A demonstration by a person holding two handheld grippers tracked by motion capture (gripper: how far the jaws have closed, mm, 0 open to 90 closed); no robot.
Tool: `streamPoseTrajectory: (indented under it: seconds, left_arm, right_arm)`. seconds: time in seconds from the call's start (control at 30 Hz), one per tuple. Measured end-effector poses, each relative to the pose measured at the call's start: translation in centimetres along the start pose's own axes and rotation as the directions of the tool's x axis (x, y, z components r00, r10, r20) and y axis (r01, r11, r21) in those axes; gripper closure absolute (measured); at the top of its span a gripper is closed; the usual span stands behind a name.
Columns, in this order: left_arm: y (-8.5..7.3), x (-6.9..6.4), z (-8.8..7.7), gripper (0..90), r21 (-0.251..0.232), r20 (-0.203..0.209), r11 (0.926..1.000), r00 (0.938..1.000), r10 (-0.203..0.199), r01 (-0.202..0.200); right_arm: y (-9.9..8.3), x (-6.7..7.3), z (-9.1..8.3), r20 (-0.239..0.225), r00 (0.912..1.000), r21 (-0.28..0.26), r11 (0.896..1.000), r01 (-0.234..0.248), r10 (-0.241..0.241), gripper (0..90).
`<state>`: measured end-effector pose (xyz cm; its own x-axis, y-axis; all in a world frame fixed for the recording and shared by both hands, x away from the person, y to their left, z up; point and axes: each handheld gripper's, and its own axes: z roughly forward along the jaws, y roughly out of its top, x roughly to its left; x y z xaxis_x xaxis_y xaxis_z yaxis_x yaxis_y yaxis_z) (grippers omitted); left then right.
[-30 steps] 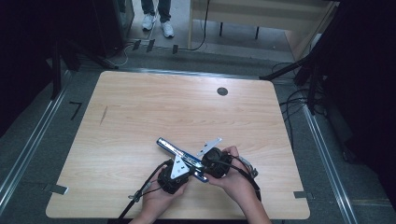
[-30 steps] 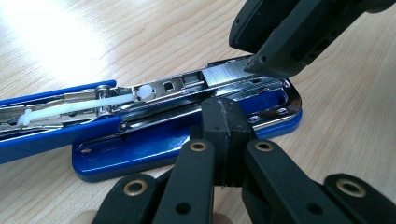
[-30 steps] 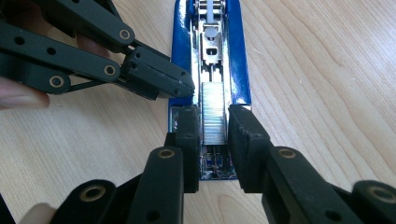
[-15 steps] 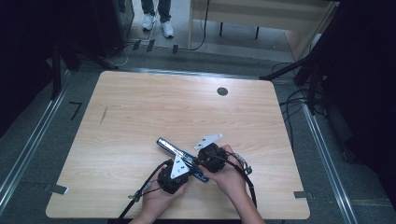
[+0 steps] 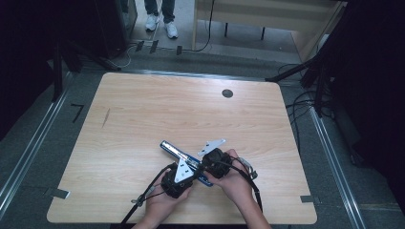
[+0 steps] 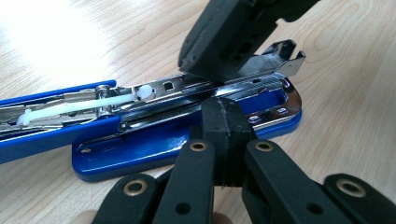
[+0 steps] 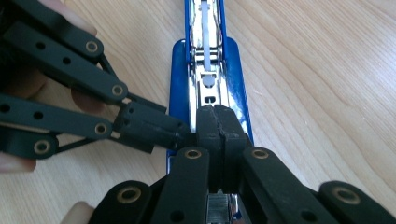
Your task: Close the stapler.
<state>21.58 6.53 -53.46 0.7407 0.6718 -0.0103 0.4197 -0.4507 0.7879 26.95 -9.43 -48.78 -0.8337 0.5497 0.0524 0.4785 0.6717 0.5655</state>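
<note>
Blue stapler [image 5: 184, 157] lies opened flat near my edge of the wooden table [image 5: 143, 109], its metal magazine exposed. My left gripper [image 6: 223, 121] has its fingers pressed together, tips touching the stapler's base side. My right gripper [image 7: 217, 122] has its fingers closed too, over the magazine's rear end; whether they pinch it, I can't tell.

An opened blue stapler [image 6: 154, 140] lies on the wooden table [image 6: 355, 102], its metal staple channel [image 6: 187, 93] exposed. The left gripper [image 6: 224, 135] has its two black jaws pressed together against the stapler's side. The right gripper [image 6: 224, 42] comes down from above onto the channel's raised metal end.
</note>
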Motion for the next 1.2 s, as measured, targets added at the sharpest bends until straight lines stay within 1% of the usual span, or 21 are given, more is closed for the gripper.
streamPoseTrajectory:
  seconds: [0.13, 0.17, 0.33, 0.4, 0.5, 0.53, 0.57, 0.67, 0.7, 0.73, 0.77, 0.8, 0.83, 0.87, 0.9, 0.93, 0.97, 1.0, 1.13, 1.17, 1.2]
  left_arm:
    - [0.0, 0.0, 0.0, 90.0, 0.002, 0.0, 1.0, 1.0, 0.002, -0.002]
    - [0.0, 0.0, 0.0, 90.0, 0.003, 0.0, 1.0, 1.0, 0.001, -0.001]
    - [0.0, 0.1, 0.0, 90.0, 0.003, 0.002, 1.0, 1.0, -0.002, 0.002]
    - [0.0, 0.1, -0.1, 90.0, 0.003, 0.002, 1.0, 1.0, -0.004, 0.004]
    - [0.0, 0.5, -0.1, 90.0, 0.0, 0.021, 0.9995, 0.9992, -0.033, 0.033]
    - [0.0, 0.8, -0.1, 90.0, -0.004, 0.024, 0.9988, 0.9985, -0.049, 0.049]
    - [-0.1, 1.2, -0.3, 90.0, -0.012, 0.031, 0.9971, 0.9967, -0.075, 0.075]
    - [0.0, 1.5, -0.6, 90.0, -0.014, 0.041, 0.9961, 0.9954, -0.086, 0.087]
    - [0.0, 1.6, -0.7, 90.0, -0.012, 0.046, 0.9964, 0.9955, -0.083, 0.083]
    - [0.0, 1.6, -0.7, 90.0, -0.013, 0.048, 0.9967, 0.9956, -0.08, 0.08]
    - [0.0, 1.6, -0.9, 90.0, -0.011, 0.03, 0.9974, 0.997, -0.071, 0.071]
    - [0.0, 1.6, -0.9, 90.0, -0.011, 0.03, 0.9974, 0.997, -0.071, 0.071]
    - [0.0, 1.9, -1.2, 90.0, -0.01, 0.012, 0.9979, 0.9979, -0.063, 0.063]
    - [0.0, 1.9, -1.2, 90.0, -0.01, 0.012, 0.9979, 0.9979, -0.063, 0.063]
    - [-0.1, 2.2, -1.4, 90.0, -0.015, 0.006, 0.9981, 0.9982, -0.06, 0.06]
    - [-0.1, 2.5, -1.6, 90.0, -0.015, 0.001, 0.9978, 0.9979, -0.065, 0.065]
    - [-0.2, 3.1, -2.0, 90.0, -0.024, -0.01, 0.9963, 0.9965, -0.082, 0.082]
    - [-0.2, 3.1, -2.0, 90.0, -0.024, -0.01, 0.9963, 0.9965, -0.082, 0.082]
    - [-0.4, 4.3, -2.4, 90.0, -0.027, -0.037, 0.9946, 0.9942, -0.101, 0.1]
    - [-0.6, 4.8, -2.6, 90.0, -0.025, -0.054, 0.994, 0.9927, -0.108, 0.107]
    - [-0.6, 4.8, -2.6, 90.0, -0.025, -0.054, 0.994, 0.9927, -0.108, 0.107]
  right_arm:
    - [-0.4, -0.1, -0.3, 0.0, 1.0, -0.001, 1.0, -0.002, 0.002, 90.0]
    - [-0.6, -0.1, -0.4, -0.004, 0.9999, -0.006, 1.0, -0.01, 0.01, 90.0]
    - [-0.7, -0.1, -0.5, 0.006, 1.0, -0.015, 1.0, -0.004, 0.004, 90.0]
    - [-0.6, 0.0, -0.5, 0.003, 1.0, -0.022, 1.0, -0.004, 0.004, 90.0]
    - [-0.3, 0.0, -0.8, 0.001, 0.9999, -0.055, 0.998, -0.015, 0.015, 90.0]
    - [-0.2, 0.0, -0.8, 0.003, 0.9998, -0.064, 0.998, -0.019, 0.019, 90.0]
    - [0.0, -0.1, -0.9, 0.002, 0.9997, -0.071, 0.997, -0.023, 0.024, 90.0]
    - [0.1, -0.2, -1.0, -0.001, 0.9995, -0.086, 0.996, -0.032, 0.032, 90.0]
    - [0.3, -0.3, -1.1, -0.005, 0.9991, -0.107, 0.993, -0.043, 0.043, 90.0]
    - [0.3, -0.3, -1.1, -0.005, 0.9991, -0.107, 0.993, -0.043, 0.043, 90.0]
    - [0.5, -0.4, -1.1, -0.007, 0.9988, -0.12, 0.992, -0.05, 0.049, 90.0]
    - [0.6, -0.4, -1.1, -0.008, 0.9989, -0.125, 0.991, -0.047, 0.047, 90.0]
    - [0.8, -0.4, -1.0, -0.008, 0.9987, -0.127, 0.991, -0.051, 0.051, 90.0]
    - [0.8, -0.4, -1.0, -0.008, 0.9987, -0.127, 0.991, -0.051, 0.051, 90.0]
    - [1.0, -0.4, -1.0, -0.01, 0.9987, -0.131, 0.99, -0.051, 0.05, 90.0]
    - [1.1, -0.4, -0.9, -0.014, 0.9984, -0.137, 0.989, -0.056, 0.054, 90.0]
    - [1.4, -0.4, -0.6, -0.018, 0.9988, -0.139, 0.989, -0.047, 0.045, 90.0]
    - [1.4, -0.4, -0.6, -0.018, 0.9988, -0.139, 0.989, -0.047, 0.045, 90.0]
    - [2.1, 0.0, -0.1, -0.021, 0.9987, -0.139, 0.989, -0.049, 0.046, 90.0]
    - [2.6, 0.2, 0.1, -0.021, 0.9992, -0.141, 0.989, -0.037, 0.034, 90.0]
    - [2.6, 0.2, 0.1, -0.021, 0.9992, -0.141, 0.989, -0.037, 0.034, 90.0]
